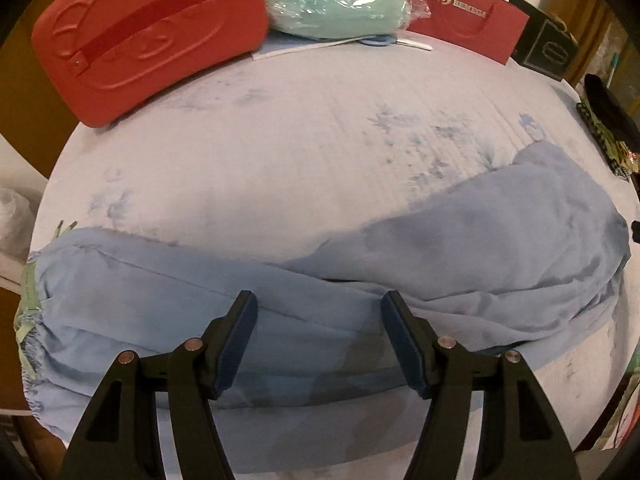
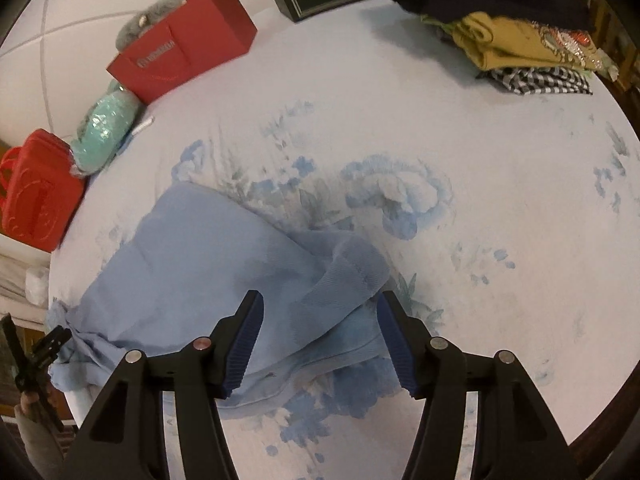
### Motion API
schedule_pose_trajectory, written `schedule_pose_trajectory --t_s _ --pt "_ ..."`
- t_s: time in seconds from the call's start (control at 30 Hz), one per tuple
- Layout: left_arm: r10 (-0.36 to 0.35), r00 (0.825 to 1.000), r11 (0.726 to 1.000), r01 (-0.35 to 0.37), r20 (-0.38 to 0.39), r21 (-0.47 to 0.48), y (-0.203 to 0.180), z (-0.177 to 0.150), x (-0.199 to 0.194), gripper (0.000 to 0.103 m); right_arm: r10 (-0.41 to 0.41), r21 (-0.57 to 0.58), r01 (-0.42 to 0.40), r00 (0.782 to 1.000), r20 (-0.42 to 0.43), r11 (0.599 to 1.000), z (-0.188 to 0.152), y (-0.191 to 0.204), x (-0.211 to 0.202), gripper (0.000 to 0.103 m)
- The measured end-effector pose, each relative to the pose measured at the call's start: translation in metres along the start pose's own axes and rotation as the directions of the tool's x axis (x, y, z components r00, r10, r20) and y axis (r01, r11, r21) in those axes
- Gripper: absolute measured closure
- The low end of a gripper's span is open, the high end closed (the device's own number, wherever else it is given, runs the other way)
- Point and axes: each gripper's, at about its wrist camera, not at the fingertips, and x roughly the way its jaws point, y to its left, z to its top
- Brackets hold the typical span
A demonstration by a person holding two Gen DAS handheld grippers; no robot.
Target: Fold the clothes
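A light blue garment (image 1: 280, 304) lies crumpled across the near edge of a bed with a white, blue-flowered sheet (image 1: 280, 140). Its gathered green-trimmed waistband (image 1: 28, 320) sits at the far left in the left wrist view. My left gripper (image 1: 319, 300) is open and empty, its jaws hovering over the garment's middle. The same garment (image 2: 208, 264) shows in the right wrist view, with a folded end (image 2: 352, 264) pointing right. My right gripper (image 2: 320, 300) is open and empty, just above that folded end.
A red case (image 1: 152, 28), a mint bundle in plastic (image 1: 336, 4), a red paper bag (image 1: 460, 12) and a dark box (image 1: 552, 48) line the far edge. A pile of folded clothes (image 2: 528, 52) lies at the far right corner. The left gripper's handle (image 2: 36, 360) shows at the left.
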Motion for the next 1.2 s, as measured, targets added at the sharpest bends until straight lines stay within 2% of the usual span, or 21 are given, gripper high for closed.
schedule_pose_trajectory --t_s 0.37,0.4,0.43,0.47,0.5,0.57,0.7,0.8,0.87,0.93,0.97,1.0,1.03,1.07,1.1,1.13,1.17,1.2 --pt "0.021 0.998 1.0 -0.021 -0.059 0.004 -0.012 0.002 0.023 0.039 0.018 0.034 -0.016 0.999 -0.042 0.999 0.005 -0.001 0.024 0.047" --pt "0.028 0.998 1.0 -0.028 -0.06 0.006 -0.011 0.001 0.024 0.045 0.012 0.027 -0.011 0.999 -0.045 1.0 0.005 0.0 0.026 0.047" --pt "0.038 0.997 0.999 -0.037 -0.061 0.011 -0.011 0.001 0.025 0.076 0.007 0.019 -0.006 0.999 -0.047 1.0 0.005 0.001 0.027 0.047" --pt "0.044 0.997 0.999 -0.043 -0.062 0.011 -0.01 0.002 0.025 0.094 -0.003 0.004 0.003 0.999 -0.05 1.0 0.005 0.003 0.029 0.05" --pt "0.037 0.998 0.999 -0.037 -0.06 -0.002 -0.008 0.004 0.022 0.094 -0.031 -0.04 0.029 0.998 -0.048 0.999 0.005 0.009 0.03 0.07" --pt "0.022 1.0 1.0 -0.022 -0.019 -0.018 -0.004 0.011 0.01 0.097 -0.065 -0.084 0.063 0.998 -0.022 0.994 0.007 0.018 0.027 0.092" --pt "0.052 0.994 0.999 -0.05 0.101 -0.02 0.006 0.042 -0.025 0.098 -0.015 -0.062 0.024 0.99 0.142 0.998 0.029 0.028 -0.011 0.096" --pt "0.112 0.979 0.994 -0.108 0.171 -0.029 0.021 0.08 -0.039 0.098 0.008 -0.06 0.009 0.963 0.27 0.998 0.058 0.039 -0.046 0.1" --pt "0.153 0.97 0.988 -0.147 0.191 -0.043 0.03 0.107 -0.036 0.099 0.01 -0.06 0.01 0.942 0.337 0.998 0.08 0.046 -0.064 0.101" --pt "0.197 0.96 0.98 -0.189 0.201 -0.056 0.038 0.137 -0.027 0.099 0.015 -0.07 0.012 0.928 0.372 0.997 0.11 0.056 -0.071 0.101" --pt "0.209 0.957 0.978 -0.2 0.202 -0.063 0.041 0.149 -0.023 0.099 0.011 -0.079 0.019 0.928 0.371 0.997 0.124 0.062 -0.069 0.101" --pt "0.213 0.956 0.977 -0.203 0.202 -0.069 0.043 0.159 -0.02 0.099 0.007 -0.086 0.026 0.929 0.369 0.996 0.138 0.068 -0.066 0.101" --pt "0.188 0.962 0.982 -0.176 0.199 -0.074 0.044 0.163 -0.019 0.099 0.003 -0.083 0.029 0.934 0.357 0.996 0.147 0.071 -0.061 0.1" --pt "0.16 0.966 0.986 -0.148 0.202 -0.075 0.044 0.163 -0.02 0.098 -0.002 -0.079 0.031 0.94 0.34 0.996 0.152 0.074 -0.056 0.097" --pt "0.132 0.97 0.991 -0.121 0.204 -0.066 0.042 0.16 -0.02 0.096 0.008 -0.086 0.02 0.951 0.31 0.996 0.153 0.076 -0.05 0.088" --pt "0.106 0.973 0.994 -0.096 0.204 -0.057 0.041 0.155 -0.019 0.081 0.02 -0.093 0.007 0.958 0.287 0.996 0.15 0.077 -0.045 0.076" --pt "0.091 0.976 0.995 -0.082 0.196 -0.052 0.04 0.148 -0.018 0.058 0.02 -0.098 0.006 0.965 0.263 0.995 0.145 0.077 -0.039 0.047" --pt "0.076 0.979 0.997 -0.068 0.188 -0.047 0.04 0.141 -0.016 0.049 0.014 -0.108 0.011 0.972 0.233 0.994 0.135 0.076 -0.03 0.037"
